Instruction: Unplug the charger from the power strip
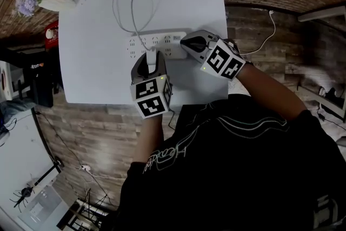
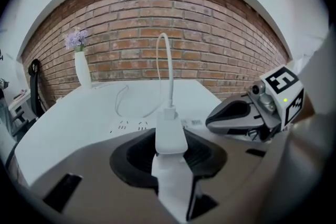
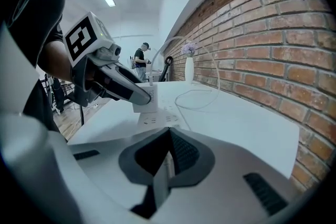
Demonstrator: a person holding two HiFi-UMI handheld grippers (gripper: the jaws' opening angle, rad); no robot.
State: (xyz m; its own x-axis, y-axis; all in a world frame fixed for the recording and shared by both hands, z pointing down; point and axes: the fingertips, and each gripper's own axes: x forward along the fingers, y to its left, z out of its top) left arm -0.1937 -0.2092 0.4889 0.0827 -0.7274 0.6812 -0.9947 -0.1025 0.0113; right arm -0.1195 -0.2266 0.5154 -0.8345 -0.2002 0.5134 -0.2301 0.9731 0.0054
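1. The charger (image 2: 170, 131) stands roughly upright between the jaws of the left gripper (image 2: 170, 153). Its long axis runs up and down, with the cable end on top and the plug end toward the strip (image 2: 131, 125).
2. The left gripper's jaws stand partly apart and are closed on the charger's two sides.
3. In the head view the charger (image 1: 152, 57) sits over the strip's near edge, left of the strip's middle. I cannot tell whether its pins are clear of the socket.
4. The strip (image 1: 167, 43) lies flat near the middle of the table (image 1: 97, 67), its length parallel to the near edge.
5. The right gripper (image 1: 188, 43) has its jaws together with nothing between them. Its tip lies on the strip's right end, just beside the left gripper (image 1: 151, 65) but apart from it.
6. In the right gripper view the charger (image 3: 143, 100) shows ahead, above the strip (image 3: 160, 119), beyond the closed jaws of the right gripper (image 3: 167, 157).
7. The cable (image 2: 169, 65) rises from the charger's top, arcs over and loops across the far half of the table.
8. A vase (image 1: 54, 2) with purple flowers stands at the far-left corner, well apart from the strip.
9. A brick wall (image 2: 210, 34) runs along the table's far edge.
10. The cable crosses the strip's far side. Nothing else stands close around the charger.
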